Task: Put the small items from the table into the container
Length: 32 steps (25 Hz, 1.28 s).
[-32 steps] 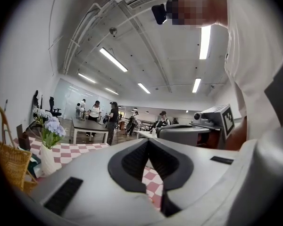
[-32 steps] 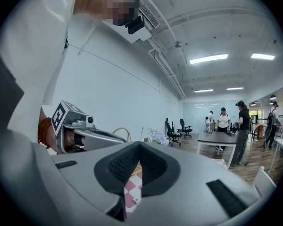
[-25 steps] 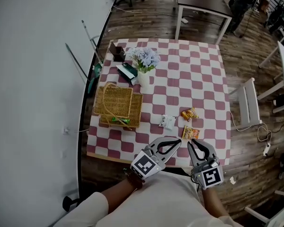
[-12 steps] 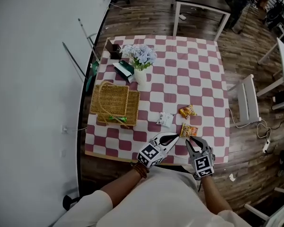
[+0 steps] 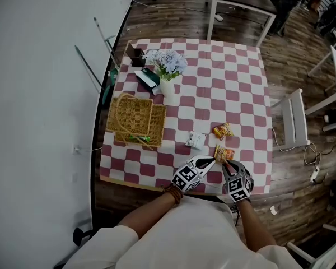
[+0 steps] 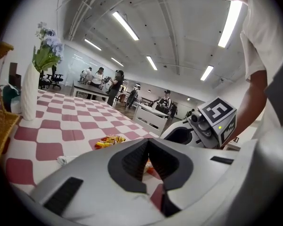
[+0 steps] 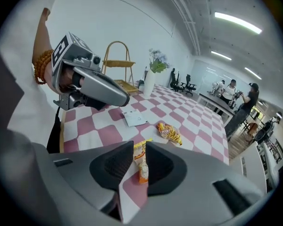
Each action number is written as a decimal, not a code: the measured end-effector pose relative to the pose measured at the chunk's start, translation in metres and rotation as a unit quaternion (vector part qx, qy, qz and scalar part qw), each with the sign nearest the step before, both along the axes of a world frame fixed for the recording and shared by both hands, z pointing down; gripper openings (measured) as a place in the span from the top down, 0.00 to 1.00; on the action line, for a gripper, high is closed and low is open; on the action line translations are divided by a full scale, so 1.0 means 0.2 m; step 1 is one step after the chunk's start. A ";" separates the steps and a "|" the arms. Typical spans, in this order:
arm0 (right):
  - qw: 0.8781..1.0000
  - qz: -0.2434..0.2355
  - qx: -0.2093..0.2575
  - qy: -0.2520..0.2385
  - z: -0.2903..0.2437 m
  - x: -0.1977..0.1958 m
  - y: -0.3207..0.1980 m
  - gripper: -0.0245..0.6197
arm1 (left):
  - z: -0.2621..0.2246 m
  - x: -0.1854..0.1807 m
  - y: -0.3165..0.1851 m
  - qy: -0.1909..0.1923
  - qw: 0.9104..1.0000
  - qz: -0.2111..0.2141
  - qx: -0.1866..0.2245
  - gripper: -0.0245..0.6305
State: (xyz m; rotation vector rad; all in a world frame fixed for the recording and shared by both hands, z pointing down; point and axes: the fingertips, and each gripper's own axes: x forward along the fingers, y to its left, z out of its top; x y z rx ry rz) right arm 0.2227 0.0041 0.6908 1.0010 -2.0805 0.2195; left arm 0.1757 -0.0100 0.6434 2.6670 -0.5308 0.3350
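Seen only in part between the wide-set right tongs point(image 7: 139, 146): orange snack packet point(image 7: 141, 168), near the tabletop's point(image 5: 235, 83) front edge. Left tongs point(image 6: 147, 140) narrow, tips about meeting, empty. Wicker basket point(image 5: 135, 116) at left edge.

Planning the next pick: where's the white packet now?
Head view: the white packet lies toward the near edge of the table, between the wicker basket at left and two orange packets at right.
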 end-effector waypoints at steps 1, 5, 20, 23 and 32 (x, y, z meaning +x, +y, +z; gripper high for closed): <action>1.000 -0.003 -0.006 0.006 0.03 0.01 0.00 0.80 | 0.02 0.01 -0.01 -0.002 1.000 0.001 -0.002 0.95; 0.999 -0.007 -0.034 0.025 0.15 0.03 -0.01 0.74 | 0.11 0.05 -0.03 -0.015 1.000 0.002 -0.014 0.95; 0.992 -0.028 -0.085 0.086 0.41 0.09 0.00 0.74 | 0.41 0.07 -0.06 -0.056 0.996 -0.011 -0.073 0.95; 0.991 -0.029 -0.090 0.095 0.44 0.10 -0.01 0.75 | 0.42 0.08 -0.06 -0.057 0.995 -0.010 -0.079 0.95; 0.991 -0.021 -0.077 0.104 0.44 0.12 -0.03 0.85 | 0.41 0.07 -0.04 -0.058 0.995 -0.006 -0.081 0.95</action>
